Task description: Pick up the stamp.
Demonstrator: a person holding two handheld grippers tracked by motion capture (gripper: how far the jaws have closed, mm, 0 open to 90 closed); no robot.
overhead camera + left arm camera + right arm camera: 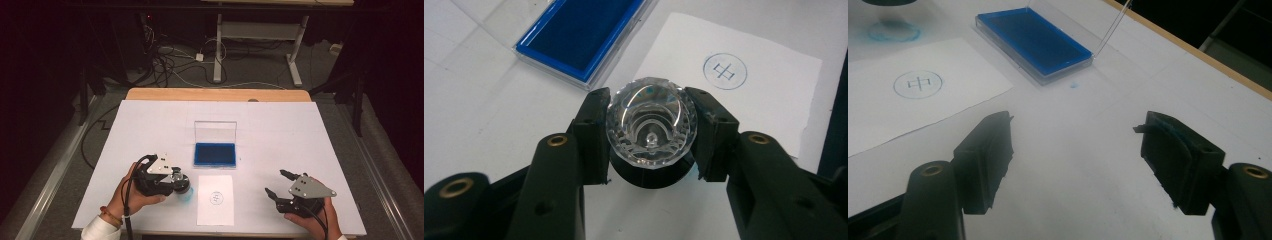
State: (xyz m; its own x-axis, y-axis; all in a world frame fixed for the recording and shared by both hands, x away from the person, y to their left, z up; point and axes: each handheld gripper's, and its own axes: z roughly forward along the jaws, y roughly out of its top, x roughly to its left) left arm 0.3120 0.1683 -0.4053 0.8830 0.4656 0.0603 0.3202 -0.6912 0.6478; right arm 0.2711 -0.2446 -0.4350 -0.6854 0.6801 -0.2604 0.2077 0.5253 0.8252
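A dark room with cables on the floor surrounds a table [300, 130] covered in white. The left gripper [651, 137] has its jaws pinching a stamp [651, 122] by its clear faceted knob, held just left of the paper [215, 199], where a round blue mark [215, 198] already sits; a bluish smudge shows on the table beneath it. The ink pad [215, 154] lies open just behind the paper, lid up, probably for easy re-inking. The right gripper [276, 184] rests on the table well apart, jaws spread and empty, likely waiting clear of the work.
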